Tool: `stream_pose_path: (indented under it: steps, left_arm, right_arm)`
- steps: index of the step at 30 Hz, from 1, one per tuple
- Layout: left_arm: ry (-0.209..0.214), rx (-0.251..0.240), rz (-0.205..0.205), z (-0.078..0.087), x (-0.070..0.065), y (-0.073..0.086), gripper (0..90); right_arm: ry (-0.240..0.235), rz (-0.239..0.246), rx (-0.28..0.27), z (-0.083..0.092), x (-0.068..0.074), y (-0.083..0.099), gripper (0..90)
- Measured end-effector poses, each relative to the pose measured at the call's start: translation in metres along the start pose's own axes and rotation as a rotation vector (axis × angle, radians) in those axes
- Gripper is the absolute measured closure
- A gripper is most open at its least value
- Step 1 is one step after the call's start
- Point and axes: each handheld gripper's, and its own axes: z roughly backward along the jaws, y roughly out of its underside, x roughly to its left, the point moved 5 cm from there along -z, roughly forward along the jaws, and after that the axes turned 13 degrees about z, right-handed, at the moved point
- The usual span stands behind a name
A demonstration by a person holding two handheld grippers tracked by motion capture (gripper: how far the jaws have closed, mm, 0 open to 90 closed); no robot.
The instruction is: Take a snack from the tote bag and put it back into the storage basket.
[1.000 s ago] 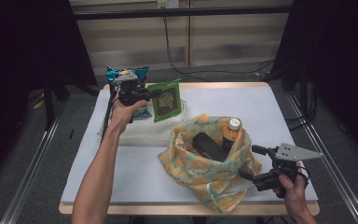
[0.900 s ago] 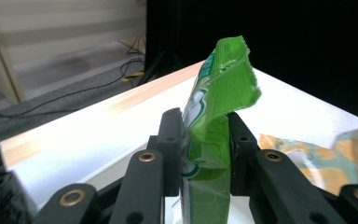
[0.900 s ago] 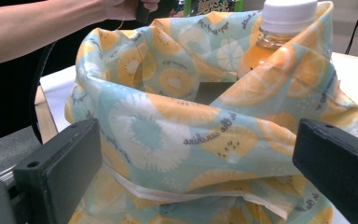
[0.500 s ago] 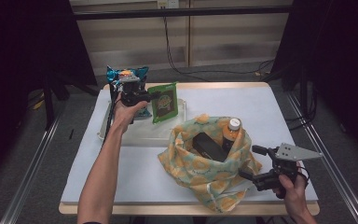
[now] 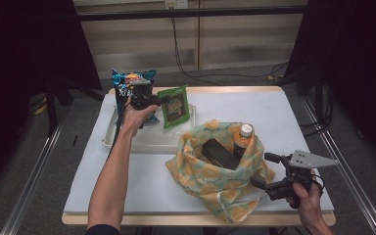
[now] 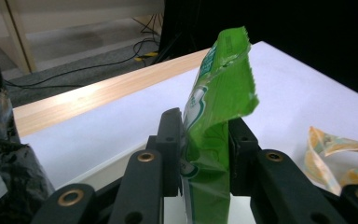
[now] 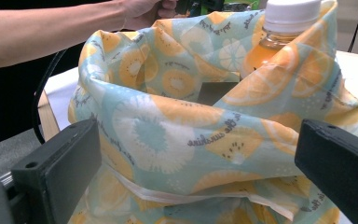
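White sheeting covers the wood-edged surface (image 5: pixel 127 171) before you, with dark curtains either side and cables on the floor beyond. From the high view, your left hand-held gripper (image 5: pixel 149 102) is raised over the white tray (image 5: pixel 108 137) at the far left, clamped on a green snack pouch (image 5: pixel 176 106) that hangs just in front of a blue chip bag (image 5: pixel 132 78). Near the middle sits a fruit-print cloth bag (image 5: pixel 215 176), mouth open, with an orange drink bottle (image 5: pixel 243 139) standing in it and a dark box (image 5: pixel 219 154) lying beside that. Your right hand-held gripper (image 5: pixel 264 171) waits at the near right, jaws apart, just beside the bag's edge.

Along the left gripper view, both black jaws press the pouch (image 6: pixel 214 116) between them, low on its body; the top flops over above the pinch. That grip looks thin to me: a quick swing could let the slick film slide out.

Along the right gripper view, the spread jaws frame the cloth bag (image 7: pixel 205 140), the bottle (image 7: pixel 279 32) rising behind its rim. The cloth sags there, so if you don't take hold of it, I'd expect the pouch to catch on the rim, fold the mouth shut, or nudge the bottle over.
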Motion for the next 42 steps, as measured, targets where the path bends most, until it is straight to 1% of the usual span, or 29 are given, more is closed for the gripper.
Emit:
stream_pose_path:
  steps: [1,2,3,4,5,6,7,8,10,12,14,15,16,17,20,21,23,26,27,28,31,32,33,36,37,38,39,40,42]
  left_arm:
    - [0.001,0.000,0.002,-0.001,-0.001,0.000,71.3]
    - [0.002,0.008,-0.012,-0.001,-0.001,0.000,71.2]
    - [-0.008,0.009,-0.014,-0.002,-0.001,-0.001,71.2]
    - [-0.006,0.005,-0.011,-0.002,-0.001,-0.002,71.3]
    - [-0.017,0.013,-0.020,-0.003,0.001,-0.003,71.2]
    - [-0.022,0.010,-0.014,-0.005,0.001,-0.004,71.3]
    - [-0.025,0.011,-0.022,-0.005,0.001,-0.005,71.3]
    - [-0.024,0.008,-0.017,-0.006,0.001,-0.006,71.3]
    - [-0.035,0.019,-0.012,-0.008,0.003,-0.005,70.7]
    - [-0.053,0.021,-0.008,-0.011,0.005,-0.004,67.6]
    - [-0.062,0.024,-0.015,-0.011,0.008,-0.004,66.3]
    - [-0.061,0.023,-0.007,-0.011,0.008,-0.004,65.0]
    - [-0.066,0.020,-0.013,-0.011,0.009,-0.004,65.0]
    - [-0.068,0.015,-0.002,-0.012,0.009,-0.005,64.8]
    - [-0.080,-0.002,-0.003,-0.010,0.009,-0.009,59.5]
    - [-0.074,-0.011,-0.005,-0.009,0.008,-0.011,57.6]
    - [-0.087,-0.018,-0.011,-0.007,0.007,-0.015,56.4]
    - [-0.090,-0.046,-0.012,-0.002,0.006,-0.021,52.5]
    - [-0.088,-0.063,-0.002,-0.001,0.005,-0.023,50.6]
    - [-0.085,-0.063,-0.003,0.001,0.006,-0.023,48.7]
    - [-0.076,-0.083,0.014,0.004,0.006,-0.023,48.7]
    - [-0.081,-0.084,0.011,0.004,0.005,-0.022,48.8]
    - [-0.084,-0.075,0.003,0.005,0.005,-0.021,48.9]
    - [-0.083,-0.061,0.008,0.007,0.001,-0.017,55.8]
    - [-0.070,-0.039,0.003,0.007,0.000,-0.014,60.1]
    - [-0.077,-0.021,0.000,0.007,-0.001,-0.012,62.7]
    - [-0.075,-0.002,0.000,0.007,-0.002,-0.010,64.0]
    - [-0.067,0.022,-0.005,0.008,-0.003,-0.008,67.5]
    - [-0.040,0.044,0.010,0.007,-0.008,-0.003,75.5]
  right_arm:
    - [0.000,0.003,-0.001,0.000,0.000,0.000,0.0]
    - [-0.005,0.002,-0.002,0.000,0.001,0.000,0.0]
    - [-0.012,0.003,0.001,0.000,0.001,0.000,0.0]
    - [-0.018,0.000,0.001,-0.001,0.001,0.000,0.0]
    - [-0.014,0.001,0.003,-0.001,0.001,0.001,0.0]
    - [-0.015,-0.001,0.004,-0.001,0.001,0.000,0.0]
    - [-0.017,0.000,0.003,-0.001,0.001,0.000,0.0]
    - [-0.017,0.000,0.003,-0.001,0.001,0.000,0.0]
    - [-0.018,0.001,0.003,-0.001,0.000,0.000,0.0]
    - [-0.021,0.003,0.004,-0.001,0.000,0.001,0.0]
    - [-0.022,0.002,0.005,-0.001,0.000,0.001,0.0]
    - [-0.021,0.003,0.005,-0.001,0.000,0.001,0.0]
    - [-0.021,0.004,0.005,-0.001,0.000,0.002,0.0]
    - [-0.021,0.003,0.006,-0.001,0.000,0.002,0.0]
    - [-0.025,0.003,0.007,-0.001,0.000,0.002,0.0]
    - [-0.027,0.007,0.007,-0.002,0.000,0.002,0.0]
    - [-0.031,0.006,0.007,-0.002,0.001,0.002,0.0]
    - [-0.032,0.000,0.012,-0.002,0.002,0.002,0.0]
    - [-0.032,0.000,0.013,-0.002,0.002,0.002,0.0]
    - [-0.034,0.001,0.013,-0.002,0.002,0.002,0.0]
    - [-0.033,0.001,0.011,-0.002,0.002,0.003,0.0]
    - [-0.032,0.001,0.011,-0.002,0.002,0.003,0.0]
    - [-0.032,0.000,0.012,-0.002,0.002,0.002,0.0]
    - [-0.032,0.002,0.010,-0.002,0.001,0.003,0.0]
    - [-0.028,0.001,0.011,-0.002,0.001,0.003,0.0]
    - [-0.027,-0.001,0.012,-0.002,0.001,0.003,0.0]
    - [-0.029,0.002,0.010,-0.002,0.001,0.003,0.0]
    - [-0.029,0.002,0.011,-0.002,0.001,0.003,0.0]
    - [-0.028,0.003,0.015,-0.003,0.001,0.003,0.0]
